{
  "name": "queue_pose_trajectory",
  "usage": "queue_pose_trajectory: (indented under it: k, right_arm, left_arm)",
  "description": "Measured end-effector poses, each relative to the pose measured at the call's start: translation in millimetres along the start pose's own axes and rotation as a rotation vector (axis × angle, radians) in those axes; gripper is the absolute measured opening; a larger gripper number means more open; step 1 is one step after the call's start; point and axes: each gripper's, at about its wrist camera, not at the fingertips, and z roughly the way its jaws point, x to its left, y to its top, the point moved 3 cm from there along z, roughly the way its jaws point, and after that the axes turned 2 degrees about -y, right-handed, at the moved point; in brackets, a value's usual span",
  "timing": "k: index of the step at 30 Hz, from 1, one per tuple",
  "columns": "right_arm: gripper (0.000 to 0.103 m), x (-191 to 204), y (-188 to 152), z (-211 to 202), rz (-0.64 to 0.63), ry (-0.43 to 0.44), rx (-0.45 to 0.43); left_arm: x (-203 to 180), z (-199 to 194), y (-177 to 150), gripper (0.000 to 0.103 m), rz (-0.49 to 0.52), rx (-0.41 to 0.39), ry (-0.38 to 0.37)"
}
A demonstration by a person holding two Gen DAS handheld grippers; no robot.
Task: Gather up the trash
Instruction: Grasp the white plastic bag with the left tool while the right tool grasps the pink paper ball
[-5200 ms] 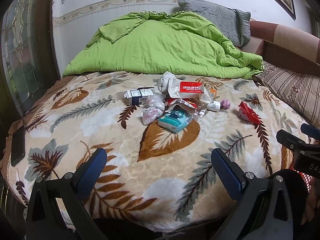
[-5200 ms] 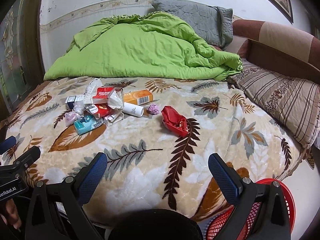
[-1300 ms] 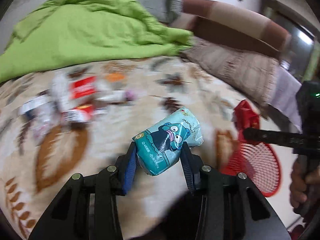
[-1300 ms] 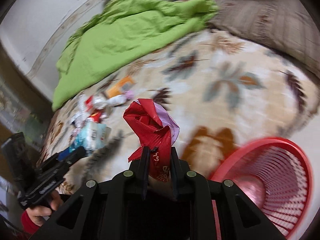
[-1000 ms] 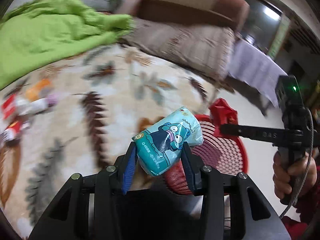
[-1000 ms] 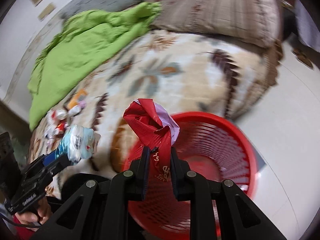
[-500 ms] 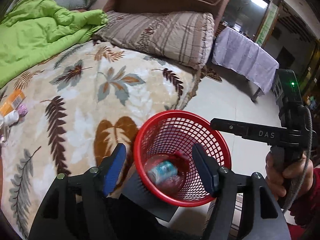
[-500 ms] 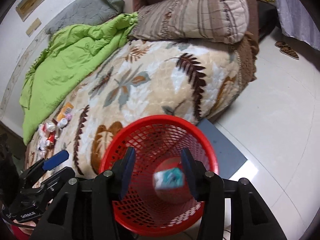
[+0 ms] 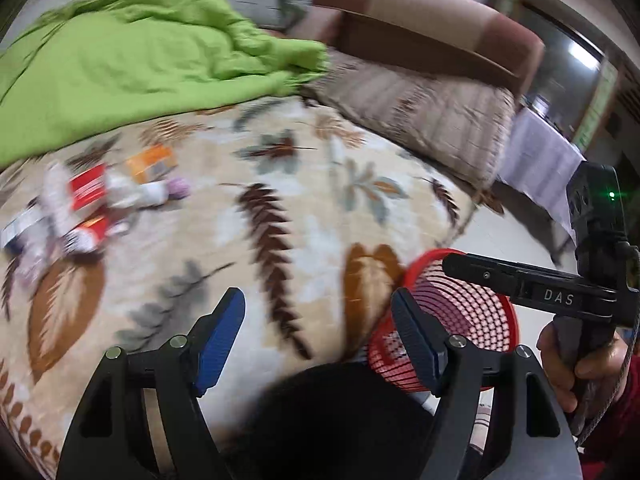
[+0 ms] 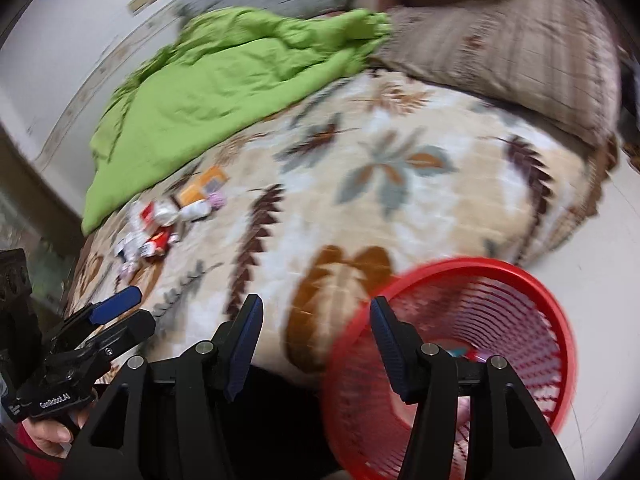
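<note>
A red mesh basket (image 9: 476,320) stands on the floor at the bed's near right corner; it also shows in the right wrist view (image 10: 500,344), with a bit of teal trash inside. A blurred pile of trash (image 9: 92,204) lies on the leaf-patterned blanket at the left: red-and-white packets, an orange box (image 9: 152,160), a white bottle, a pink ball. The pile shows in the right wrist view (image 10: 168,224) too. My left gripper (image 9: 316,328) is open and empty over the blanket. My right gripper (image 10: 316,336) is open and empty beside the basket's rim.
A green quilt (image 9: 120,56) is heaped at the back of the bed, with a grey pillow behind it. A striped brown pillow (image 9: 424,108) lies along the right side. The leaf-patterned blanket (image 9: 288,200) covers the bed. White floor lies beyond the basket.
Both grippers have swung away from over the basket, back toward the bed and the trash pile. Both stay open and empty; the teal pack and red wrapper lie in the basket.
</note>
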Motion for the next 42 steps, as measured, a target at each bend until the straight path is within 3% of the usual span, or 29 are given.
queue_pose_trajectory:
  k: [6, 9, 15, 20, 30, 32, 34, 35, 42]
  right_arm:
    - [0.06, 57, 6, 34, -0.094, 0.069, 0.034]
    - [0.06, 78, 7, 47, -0.128, 0.094, 0.055]
    - [0.06, 99, 10, 58, -0.18, 0.11, 0.063]
    - [0.06, 103, 14, 66, -0.195, 0.109, 0.075]
    - [0.06, 109, 38, 87, -0.205, 0.122, 0.088]
    - [0.06, 114, 49, 99, -0.202, 0.132, 0.097]
    - [0.06, 119, 58, 113, -0.201, 0.146, 0.102]
    - [0.06, 121, 62, 118, -0.2, 0.15, 0.101]
    - [0.059, 149, 94, 187, -0.245, 0.146, 0.106]
  left_arm:
    - [70, -32, -4, 0.074, -0.129, -0.053, 0.098]
    - [108, -49, -7, 0.074, -0.183, -0.09, 0.193]
    - [185, -68, -10, 0.075, -0.324, -0.137, 0.343]
    - [232, -55, -6, 0.074, -0.4, -0.137, 0.423]
    - [278, -3, 11, 0.074, -0.441, -0.096, 0.515]
    - [285, 5, 8, 0.07, -0.446, -0.075, 0.514]
    - [291, 12, 5, 0.054, -0.446, -0.047, 0.509]
    - [292, 15, 4, 0.051, -0.448, -0.04, 0.504]
    - [297, 5, -5, 0.049, -0.46, -0.067, 0.527]
